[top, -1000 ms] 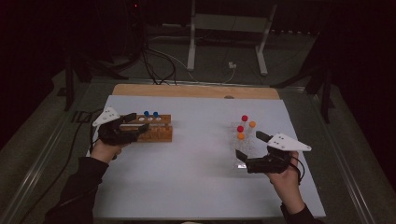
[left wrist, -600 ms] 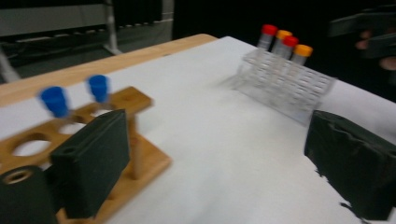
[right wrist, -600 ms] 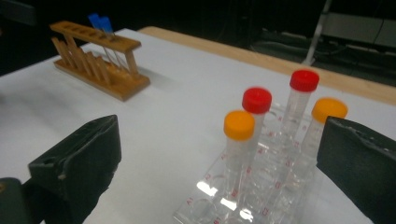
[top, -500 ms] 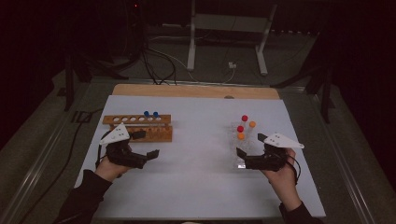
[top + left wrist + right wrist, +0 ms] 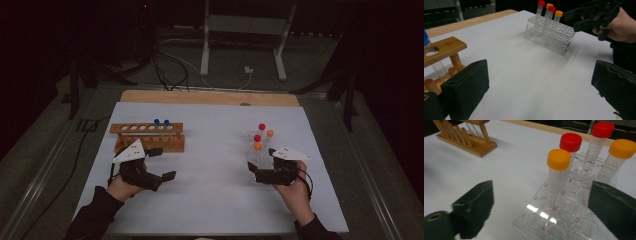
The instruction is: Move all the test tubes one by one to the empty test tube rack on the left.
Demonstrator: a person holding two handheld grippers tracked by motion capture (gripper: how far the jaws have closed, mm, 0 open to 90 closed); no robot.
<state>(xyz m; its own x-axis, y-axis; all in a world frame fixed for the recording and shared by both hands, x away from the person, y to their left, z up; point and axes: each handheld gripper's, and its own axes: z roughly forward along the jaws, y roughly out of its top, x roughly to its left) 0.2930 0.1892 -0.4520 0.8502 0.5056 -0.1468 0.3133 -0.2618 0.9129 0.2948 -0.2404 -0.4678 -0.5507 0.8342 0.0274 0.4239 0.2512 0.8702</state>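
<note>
Both grippers low over the white bench, jaws spread wide, nothing held.

The left gripper (image 5: 159, 164) hovers near the bench's near-left corner, just in front of the wooden rack (image 5: 148, 136), which stands toward the left edge with two blue-capped tubes (image 5: 161, 122) at its right end. The right gripper (image 5: 259, 165) sits at the near end of the clear plastic rack (image 5: 564, 212), toward the right edge; that rack carries two red-capped tubes (image 5: 570, 143) and two orange-capped tubes (image 5: 559, 160) at its far end, with its near wells empty. Between the two racks the bench's middle lies bare, and a strip of bare sheet runs along the far edge before the wooden board (image 5: 210, 97).
</note>
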